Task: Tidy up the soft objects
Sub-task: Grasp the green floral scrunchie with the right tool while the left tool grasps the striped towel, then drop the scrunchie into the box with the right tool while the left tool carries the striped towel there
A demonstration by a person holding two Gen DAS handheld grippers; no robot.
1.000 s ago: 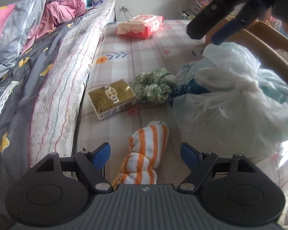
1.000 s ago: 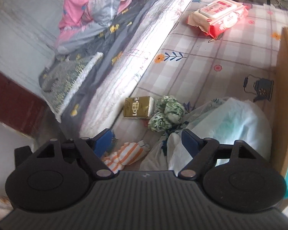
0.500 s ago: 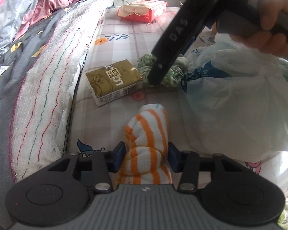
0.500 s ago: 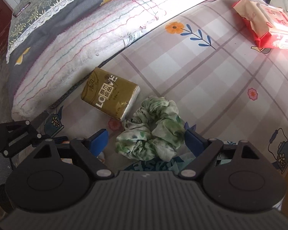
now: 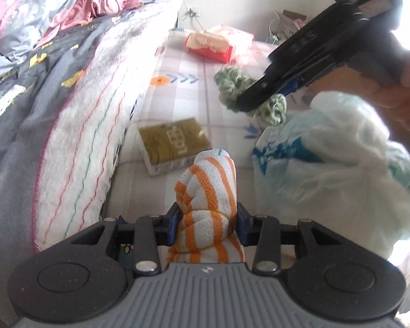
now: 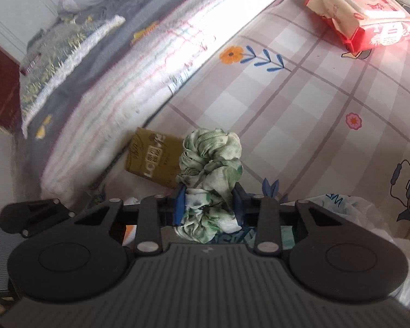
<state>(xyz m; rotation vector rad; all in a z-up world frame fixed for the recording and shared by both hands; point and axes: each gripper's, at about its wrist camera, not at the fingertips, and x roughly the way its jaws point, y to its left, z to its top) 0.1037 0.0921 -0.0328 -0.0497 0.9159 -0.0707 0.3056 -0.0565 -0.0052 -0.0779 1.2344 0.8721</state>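
An orange-and-white striped rolled cloth [image 5: 207, 180] lies on the checked sheet [image 5: 183, 104], and my left gripper [image 5: 206, 220] has its blue pads pressed on the cloth's near end while the jaws are still closing. Farther back, a green-and-white scrunchie [image 5: 229, 82] sits in my right gripper [image 5: 255, 101], held by a person's hand [image 5: 396, 95]. In the right wrist view the right gripper [image 6: 208, 202] squeezes the scrunchie [image 6: 211, 153] between both pads, its jaws closing too.
A gold tissue pack [image 5: 175, 142] lies between cloth and scrunchie, also behind the scrunchie as the gold pack [image 6: 150, 161]. A red wet-wipes pack [image 5: 218, 45] sits far back. A white plastic bag [image 5: 328, 164] bulges at right. A folded striped blanket [image 5: 82, 125] borders the left.
Both grippers went from wide open to gripping. The left closed on the striped cloth first. The right dropped to the scrunchie and closed on it.
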